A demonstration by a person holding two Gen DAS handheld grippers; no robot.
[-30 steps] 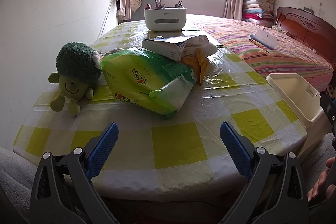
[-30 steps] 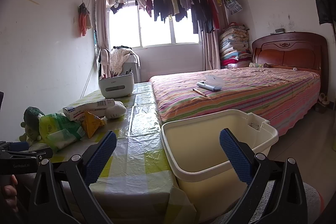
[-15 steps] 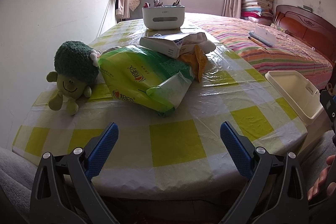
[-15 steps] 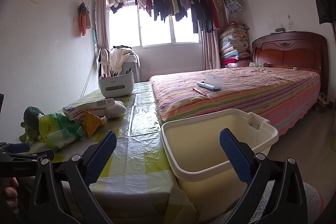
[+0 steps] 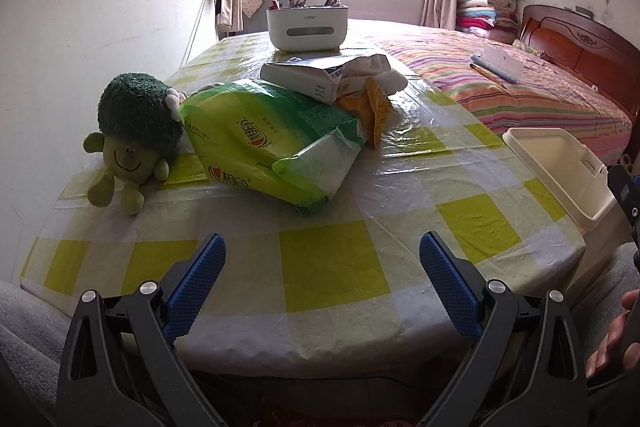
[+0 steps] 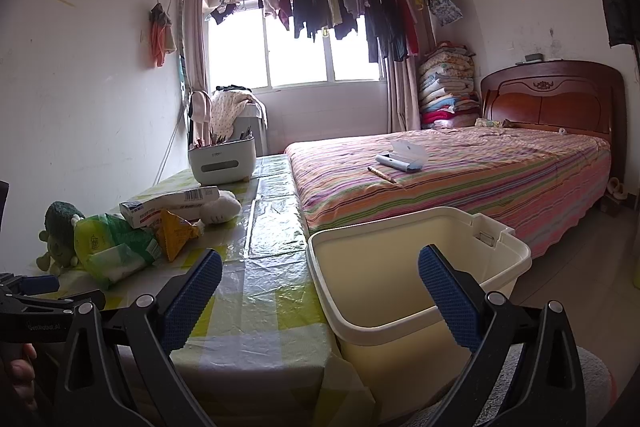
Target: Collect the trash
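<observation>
left claw [image 5: 320, 267]: my fingers wide apart, nothing between them, low over the near edge of the desk [image 5: 332, 267].
right claw [image 6: 320, 283]: fingers wide apart too, empty, in front of the cream bin [image 6: 516, 267].
trash: green wrapper [image 5: 272, 147], orange snack bag [image 5: 376, 111] and torn white box [image 5: 320, 75] in a pile mid desk, touching each other.
bin: beside the desk's right edge, open.
other: broccoli plush [image 5: 132, 131] touching the green wrapper's left side; white organizer [image 5: 306, 29] at the far end.
</observation>
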